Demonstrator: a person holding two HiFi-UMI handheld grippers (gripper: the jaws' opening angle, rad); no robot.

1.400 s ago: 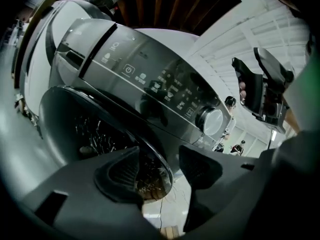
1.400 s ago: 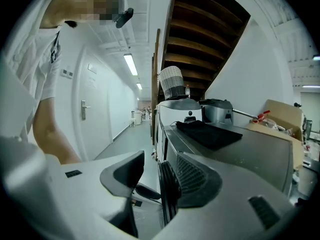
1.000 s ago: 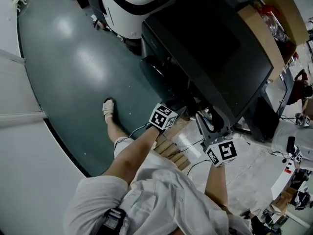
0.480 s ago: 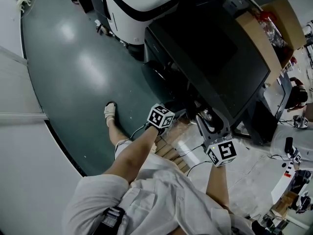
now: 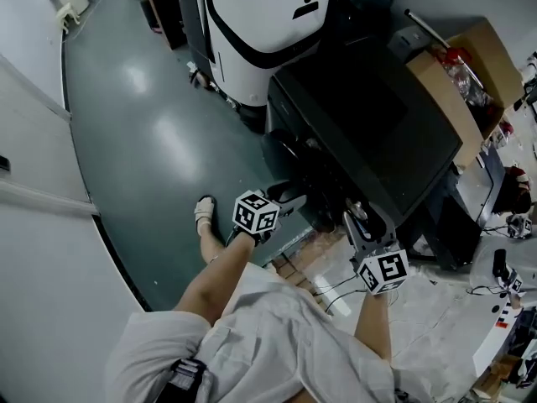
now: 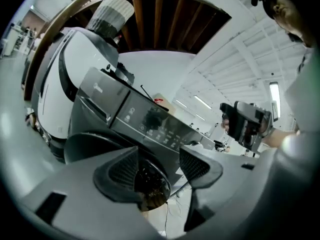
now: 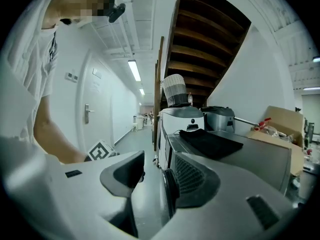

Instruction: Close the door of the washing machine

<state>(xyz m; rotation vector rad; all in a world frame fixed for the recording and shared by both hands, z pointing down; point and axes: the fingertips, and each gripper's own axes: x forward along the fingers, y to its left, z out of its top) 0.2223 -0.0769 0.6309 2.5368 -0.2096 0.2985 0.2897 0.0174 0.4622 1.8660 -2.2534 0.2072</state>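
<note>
The dark washing machine point(image 5: 377, 116) stands at centre right, its front turned to the lower left. In the left gripper view its control panel point(image 6: 155, 124) and round door glass point(image 6: 148, 181) show past my jaws; the door looks pushed to, though I cannot tell if it is latched. My left gripper point(image 5: 285, 196) hangs just off the front, its jaws just opened wider, nothing between them. My right gripper point(image 5: 354, 218) is open beside the machine's near front corner. The door's round rim point(image 7: 168, 191) shows edge-on beyond its pads.
A white and black machine point(image 5: 260, 23) stands behind the washer, and an open cardboard box point(image 5: 457, 65) to its right. Cables point(image 5: 336, 288) and wooden slats lie on the floor by my legs. My sandalled foot point(image 5: 204, 212) rests on the green floor at left.
My left gripper has pulled back to the left, away from the washer's front, and has risen. The right gripper has shifted only slightly. The head view has swung, showing more of the white machine.
</note>
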